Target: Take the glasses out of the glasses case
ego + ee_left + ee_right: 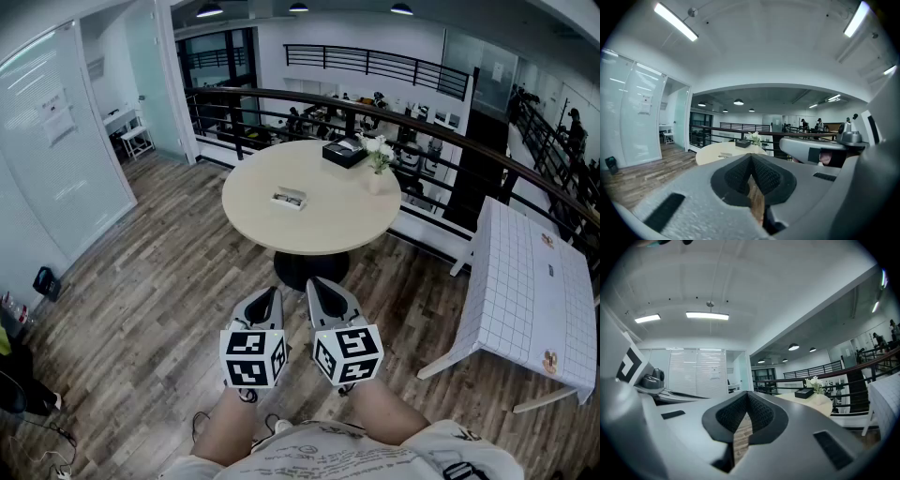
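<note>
A small pale glasses case (288,198) lies on the round beige table (253,211), left of its middle, well ahead of me. Whether it holds glasses I cannot tell from here. My left gripper (266,299) and right gripper (319,291) are held side by side above the wooden floor, short of the table's near edge. Each has its jaws shut with nothing between them. The left gripper view shows the shut left gripper (751,161) and the table (717,151) far off. In the right gripper view the shut right gripper (747,401) points past the table (820,404).
A black box (344,152) and a white vase of flowers (377,161) stand at the table's far right. A black railing (441,131) runs behind. A white gridded folding table (534,291) stands to the right. Glass walls (56,141) are on the left.
</note>
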{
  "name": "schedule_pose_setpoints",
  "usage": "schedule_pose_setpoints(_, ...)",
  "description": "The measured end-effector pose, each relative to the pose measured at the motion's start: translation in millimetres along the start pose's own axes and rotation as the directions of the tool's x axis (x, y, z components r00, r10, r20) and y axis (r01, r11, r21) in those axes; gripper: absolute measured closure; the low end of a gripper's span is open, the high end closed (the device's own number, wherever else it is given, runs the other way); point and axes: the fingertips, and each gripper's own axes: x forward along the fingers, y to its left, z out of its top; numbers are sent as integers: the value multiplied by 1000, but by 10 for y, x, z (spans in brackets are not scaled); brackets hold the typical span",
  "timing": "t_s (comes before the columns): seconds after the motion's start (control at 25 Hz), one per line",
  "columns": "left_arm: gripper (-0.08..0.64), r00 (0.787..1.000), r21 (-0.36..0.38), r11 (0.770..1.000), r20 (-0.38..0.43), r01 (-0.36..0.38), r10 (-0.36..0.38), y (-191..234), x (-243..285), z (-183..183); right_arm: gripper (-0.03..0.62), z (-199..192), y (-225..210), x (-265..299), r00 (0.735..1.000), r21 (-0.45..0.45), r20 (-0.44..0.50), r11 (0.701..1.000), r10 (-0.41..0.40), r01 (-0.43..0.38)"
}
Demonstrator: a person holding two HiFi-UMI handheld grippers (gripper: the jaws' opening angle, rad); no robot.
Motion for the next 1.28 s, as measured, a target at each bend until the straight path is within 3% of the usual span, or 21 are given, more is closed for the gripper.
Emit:
schedule_pose_setpoints(0.56,548,1000,-11,999,-7,31,-31,348,22,-27,577,-85,259,288,1000,-3,4,1000,-11,11)
schedule_pose_setpoints(0.92,548,998,-12,998,1,66,-66,751,2,-91,577,-181,562,508,998,-19,9,998,-55,55)
schedule_pose_setpoints(1.28,548,994,2,994,-16,109,-109,871,-70,-290,575,-326,680,513,994,-13,27,994,-107,107)
